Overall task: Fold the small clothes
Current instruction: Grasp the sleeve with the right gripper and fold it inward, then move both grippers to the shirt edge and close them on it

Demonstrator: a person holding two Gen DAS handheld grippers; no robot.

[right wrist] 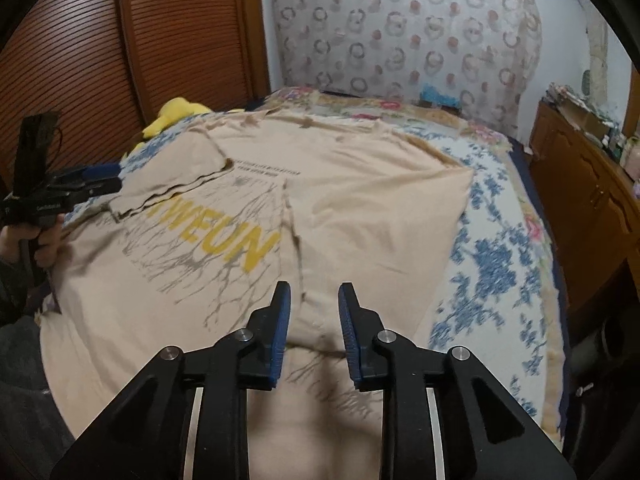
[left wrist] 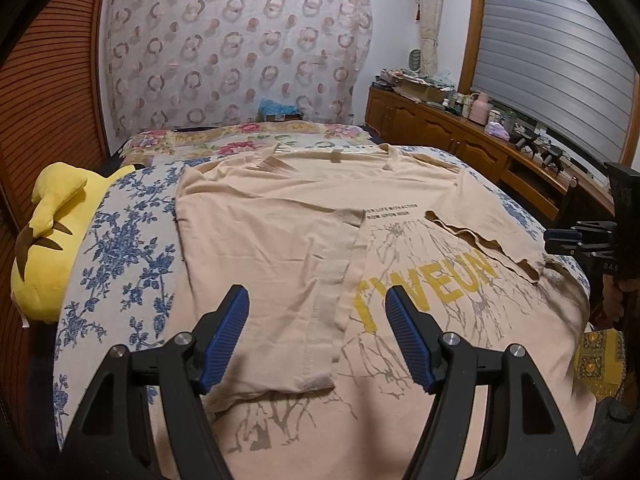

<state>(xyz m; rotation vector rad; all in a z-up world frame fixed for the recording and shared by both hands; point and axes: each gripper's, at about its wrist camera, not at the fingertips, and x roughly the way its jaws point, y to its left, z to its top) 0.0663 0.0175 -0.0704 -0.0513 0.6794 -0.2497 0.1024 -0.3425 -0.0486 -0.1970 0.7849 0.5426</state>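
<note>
A beige T-shirt [left wrist: 280, 208] with yellow letters [left wrist: 424, 288] and a grey branch print lies spread on the bed. In the left wrist view its left side is folded inward over the front, and a sleeve [left wrist: 484, 236] lies folded in at the right. My left gripper [left wrist: 317, 296] hovers open above the folded edge, nothing between its pads. In the right wrist view my right gripper [right wrist: 315, 292] stands with its jaws apart over the folded panel [right wrist: 380, 208] of the shirt [right wrist: 120, 320], pads not pressing on the cloth.
The bed has a blue-flowered sheet [left wrist: 120, 264] and a pink-flowered cover [left wrist: 240, 140] at its far end. A yellow plush toy [left wrist: 52, 240] lies at the left edge by a slatted wooden door [left wrist: 48, 80]. A cluttered wooden sideboard [left wrist: 440, 124] runs along the right. A hand [right wrist: 44, 244] holds the left gripper.
</note>
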